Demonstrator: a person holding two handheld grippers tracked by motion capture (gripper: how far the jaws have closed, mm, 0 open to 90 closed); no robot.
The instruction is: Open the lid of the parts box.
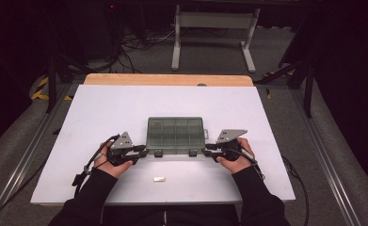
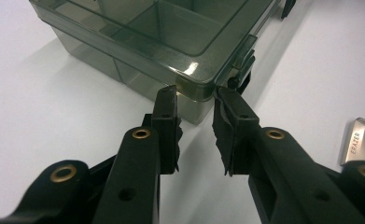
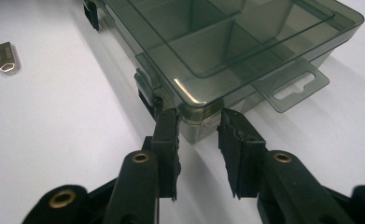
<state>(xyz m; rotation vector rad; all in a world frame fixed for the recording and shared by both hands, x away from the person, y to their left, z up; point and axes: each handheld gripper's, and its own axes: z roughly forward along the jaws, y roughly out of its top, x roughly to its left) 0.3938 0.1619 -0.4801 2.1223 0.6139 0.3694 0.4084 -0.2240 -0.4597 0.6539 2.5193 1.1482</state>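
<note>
High view has the left gripper [image 1: 141, 153] and right gripper [image 1: 209, 149], jaws apart and gripping nothing, at the near corners of the closed compartment box [image 1: 175, 133] mid-table, apparently steadying it; unlatching looks next.

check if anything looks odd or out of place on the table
Nothing looks damaged or spilled. The smoky translucent plastic compartment box sits square and closed on the white table. One small silver metal tag lies loose in front of it, apart from the box.
</note>
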